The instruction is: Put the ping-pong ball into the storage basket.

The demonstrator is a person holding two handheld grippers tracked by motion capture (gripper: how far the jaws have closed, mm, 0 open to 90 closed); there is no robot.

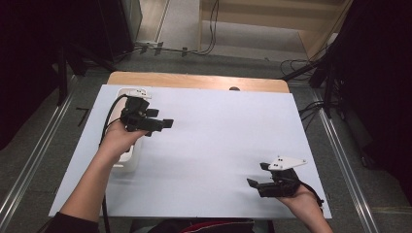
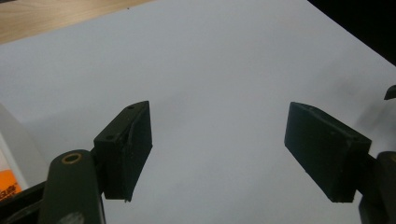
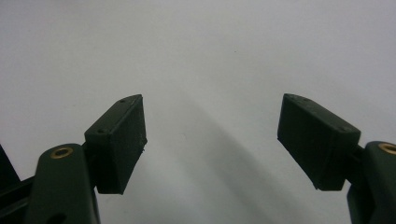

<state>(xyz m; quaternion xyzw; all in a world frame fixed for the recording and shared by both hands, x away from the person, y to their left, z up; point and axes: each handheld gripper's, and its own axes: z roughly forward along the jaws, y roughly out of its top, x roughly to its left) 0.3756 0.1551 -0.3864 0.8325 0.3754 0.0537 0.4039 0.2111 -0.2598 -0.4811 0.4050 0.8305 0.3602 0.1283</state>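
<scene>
High view: left gripper (image 1: 163, 123) hangs at about 10 o'clock over the white sheet (image 1: 218, 136), just above a white container (image 1: 127, 160) lying at the sheet's left edge, partly hidden under the hand. Right gripper (image 1: 257, 174) sits low at 5 o'clock, well apart from the container, w/ nothing in it.

Left gripper view: jaws spread wide, nothing between them, just bare sheet; the container's white rim w/ an orange label (image 2: 8, 189) shows at 8 o'clock.

Right gripper view: jaws spread wide too, nothing between them, plain sheet beyond.

Risk, as I judge it: the container is beside, not between, the left jaws, so closing now grabs air. Its smooth wall could also slip or tip if pinched off-centre.
</scene>
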